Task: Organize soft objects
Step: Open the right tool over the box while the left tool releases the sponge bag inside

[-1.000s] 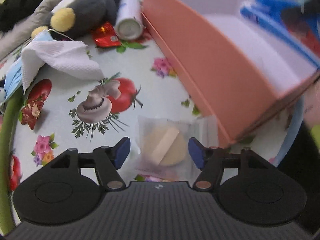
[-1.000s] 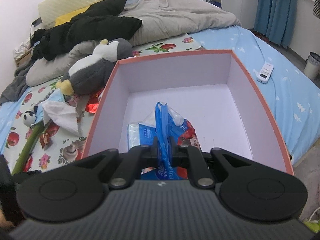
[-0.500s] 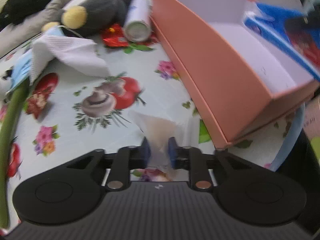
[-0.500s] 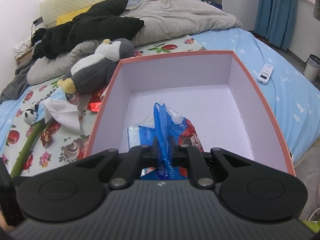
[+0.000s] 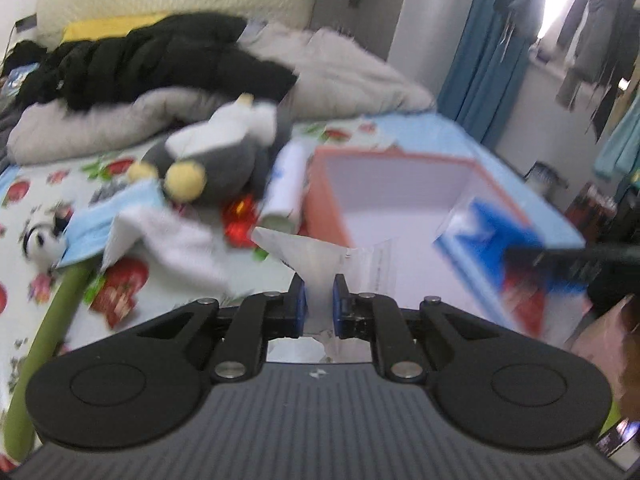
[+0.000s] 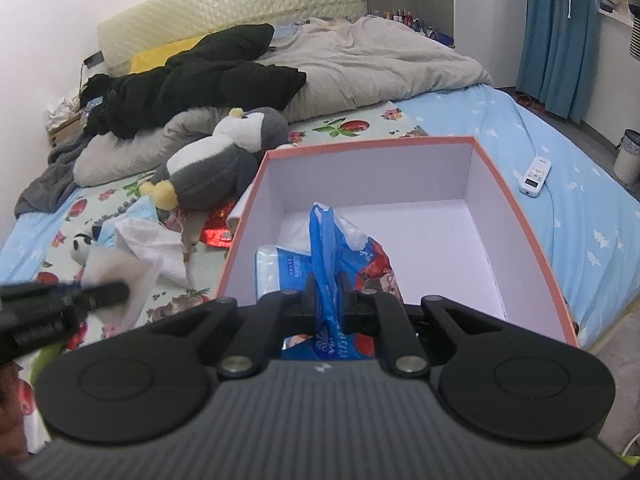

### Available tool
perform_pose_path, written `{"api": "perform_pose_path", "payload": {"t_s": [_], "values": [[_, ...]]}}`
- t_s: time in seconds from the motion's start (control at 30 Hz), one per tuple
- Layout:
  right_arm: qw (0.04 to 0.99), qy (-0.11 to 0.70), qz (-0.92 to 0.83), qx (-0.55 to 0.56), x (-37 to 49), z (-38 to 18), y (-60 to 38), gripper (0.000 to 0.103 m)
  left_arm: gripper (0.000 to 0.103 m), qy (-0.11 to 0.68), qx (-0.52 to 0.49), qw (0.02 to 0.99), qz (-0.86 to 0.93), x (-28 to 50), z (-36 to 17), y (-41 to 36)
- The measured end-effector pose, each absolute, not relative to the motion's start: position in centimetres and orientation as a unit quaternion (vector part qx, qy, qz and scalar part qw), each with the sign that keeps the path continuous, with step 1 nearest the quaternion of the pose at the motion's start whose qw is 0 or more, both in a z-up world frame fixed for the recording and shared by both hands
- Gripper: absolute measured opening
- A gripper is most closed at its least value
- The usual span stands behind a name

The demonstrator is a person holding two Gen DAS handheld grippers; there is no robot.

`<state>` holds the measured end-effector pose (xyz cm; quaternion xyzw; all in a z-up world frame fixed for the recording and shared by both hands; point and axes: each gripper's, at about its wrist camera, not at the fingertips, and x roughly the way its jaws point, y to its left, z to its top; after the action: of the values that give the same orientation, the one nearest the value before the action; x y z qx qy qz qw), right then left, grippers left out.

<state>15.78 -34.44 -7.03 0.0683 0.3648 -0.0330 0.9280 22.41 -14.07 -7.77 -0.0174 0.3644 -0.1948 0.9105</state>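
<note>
My left gripper (image 5: 319, 300) is shut on a clear packet with a sponge puff (image 5: 316, 258), lifted off the bed in front of the orange box (image 5: 320, 196). My right gripper (image 6: 327, 296) is shut on a blue tissue pack (image 6: 322, 248), held over the near left part of the orange box (image 6: 516, 216). The tissue pack also shows at the right of the left wrist view (image 5: 504, 236). The left gripper shows blurred at the left edge of the right wrist view (image 6: 60, 300).
On the fruit-print sheet left of the box lie a plush penguin (image 6: 216, 164), a white cloth (image 6: 140, 240), a blue face mask (image 5: 104, 220), a white can (image 5: 286, 188), a red wrapper (image 6: 216, 232) and a small panda toy (image 6: 82, 242). A remote (image 6: 535, 176) lies right of the box.
My left gripper closed on the puff packet, lifted it off the sheet and tilted up toward the box. My right gripper stayed shut on the tissue pack over the box.
</note>
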Motion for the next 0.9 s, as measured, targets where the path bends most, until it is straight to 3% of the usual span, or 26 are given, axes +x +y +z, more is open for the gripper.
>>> {"api": "perform_pose_path", "payload": {"t_s": [0.23,0.67,0.77,0.8,0.83,0.9], "values": [[0.929,0.364,-0.041,0.056,17.8,-7.5,-36.0,0.012,0.016,0.366,-0.024,0.9,-0.234,25.7,-7.2,-19.6],[0.893,0.433,-0.069,0.097,21.2,-13.2,-40.2,0.013,0.017,0.441,0.003,0.86,-0.259,30.6,-13.7,-26.1],[0.887,0.443,-0.075,0.112,21.1,-13.5,-40.5,0.019,0.035,0.449,0.002,0.857,-0.254,30.7,-13.9,-25.9],[0.884,0.445,-0.079,0.118,21.0,-13.5,-40.7,0.028,0.044,0.449,-0.003,0.857,-0.254,30.6,-13.7,-25.6],[0.884,0.444,-0.082,0.124,20.9,-13.2,-40.7,0.037,0.046,0.447,-0.005,0.858,-0.253,30.4,-13.4,-25.4],[0.888,0.433,-0.083,0.132,20.3,-12.4,-40.7,0.039,0.047,0.435,-0.001,0.865,-0.252,29.8,-12.4,-25.0]]}}
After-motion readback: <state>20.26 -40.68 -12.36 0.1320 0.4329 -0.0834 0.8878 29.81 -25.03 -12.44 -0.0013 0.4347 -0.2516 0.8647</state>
